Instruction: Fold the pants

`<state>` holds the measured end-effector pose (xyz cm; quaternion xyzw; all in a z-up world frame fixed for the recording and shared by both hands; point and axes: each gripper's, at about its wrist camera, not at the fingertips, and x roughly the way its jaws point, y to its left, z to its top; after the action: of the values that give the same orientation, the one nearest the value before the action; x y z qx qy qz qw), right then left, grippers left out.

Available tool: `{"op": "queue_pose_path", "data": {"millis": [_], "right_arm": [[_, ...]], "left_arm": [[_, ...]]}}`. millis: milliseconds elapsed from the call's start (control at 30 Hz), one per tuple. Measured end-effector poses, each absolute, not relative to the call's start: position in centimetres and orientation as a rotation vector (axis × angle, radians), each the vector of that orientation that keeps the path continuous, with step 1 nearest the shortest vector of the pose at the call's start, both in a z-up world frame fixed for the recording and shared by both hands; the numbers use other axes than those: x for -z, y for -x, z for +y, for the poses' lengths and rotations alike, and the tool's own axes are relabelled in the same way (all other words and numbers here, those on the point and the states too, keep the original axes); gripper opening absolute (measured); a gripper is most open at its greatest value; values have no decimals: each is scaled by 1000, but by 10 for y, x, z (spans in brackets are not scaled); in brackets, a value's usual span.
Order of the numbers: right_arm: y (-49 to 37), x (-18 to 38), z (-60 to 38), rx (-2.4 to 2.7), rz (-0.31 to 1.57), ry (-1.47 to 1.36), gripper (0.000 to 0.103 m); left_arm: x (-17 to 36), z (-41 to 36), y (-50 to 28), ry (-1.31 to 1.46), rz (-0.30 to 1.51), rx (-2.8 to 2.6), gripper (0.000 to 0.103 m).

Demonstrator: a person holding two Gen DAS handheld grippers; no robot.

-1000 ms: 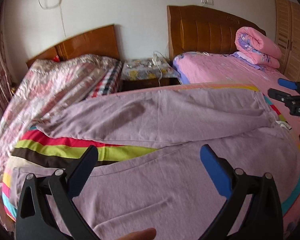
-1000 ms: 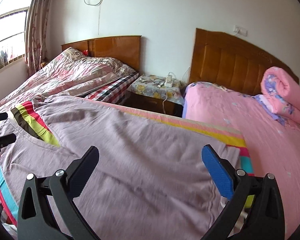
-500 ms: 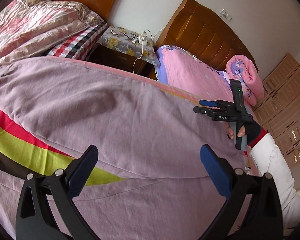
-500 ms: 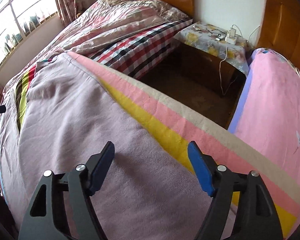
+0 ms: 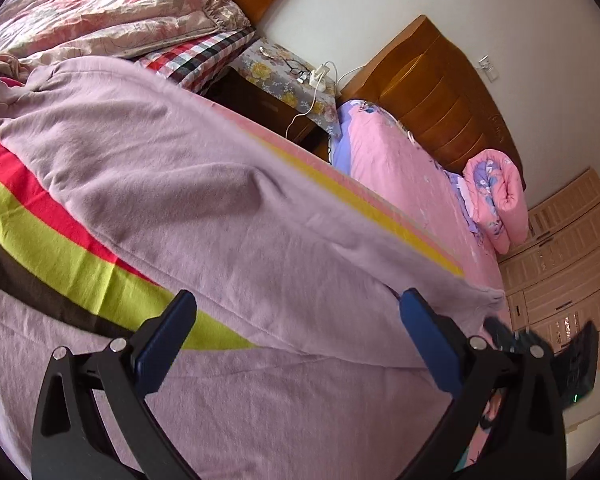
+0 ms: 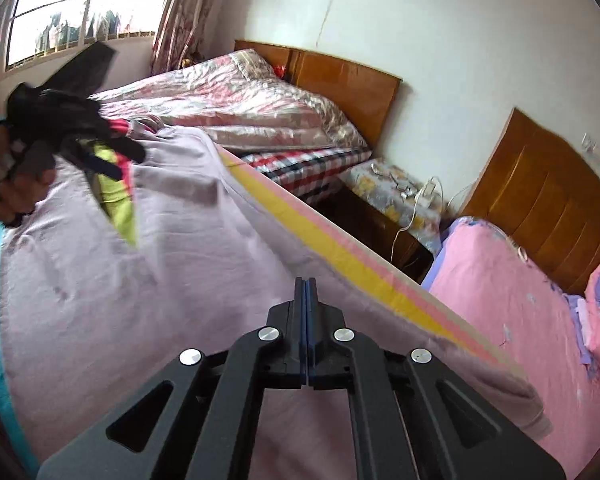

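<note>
Right gripper (image 6: 306, 284) has its blue pads pressed flat together, nothing visibly pinched between them; it hangs over the near part of the pants (image 6: 148, 264), whether the tips touch the cloth can't be told. Left gripper (image 5: 296, 336) has jaws spread wide, nothing between them, pointing down over the same pants (image 5: 204, 184). The pants are light purple and lie spread across a striped sheet (image 5: 60, 248), legs apart so a wedge of red, lime and dark stripes shows between them; the far leg runs along the sheet's yellow and pink edge. In the left wrist view the right gripper shows blurred at the lower right, just past the end of the far leg. In the right wrist view the left gripper (image 6: 96, 160) shows blurred at upper left, held by a hand (image 6: 18, 184) above the other end of the pants. Beyond: a nightstand (image 6: 384, 200) with a flowery cover and a white cord on it, a bed with a patterned quilt (image 6: 236, 96) on one side, a pink bed (image 6: 512, 304) with a rolled pink blanket (image 5: 500, 200) on the other. Wooden headboards against a white wall, window (image 6: 80, 4) with curtain, beige wardrobe (image 5: 560, 272).
</note>
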<state>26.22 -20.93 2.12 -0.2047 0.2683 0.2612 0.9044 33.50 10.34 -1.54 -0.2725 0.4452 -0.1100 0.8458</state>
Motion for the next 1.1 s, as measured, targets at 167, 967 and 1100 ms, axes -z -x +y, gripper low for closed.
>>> {"op": "queue_pose_path", "data": {"millis": [167, 967, 1100], "right_arm": [[-181, 21, -218, -464, 706, 192, 6], [-531, 79, -227, -624, 953, 319, 31], [-454, 50, -205, -504, 737, 468, 18]], "left_arm": [[25, 108, -286, 539, 943, 221, 102], [48, 69, -386, 424, 1039, 304, 102], [51, 54, -414, 464, 1055, 320, 102]]}}
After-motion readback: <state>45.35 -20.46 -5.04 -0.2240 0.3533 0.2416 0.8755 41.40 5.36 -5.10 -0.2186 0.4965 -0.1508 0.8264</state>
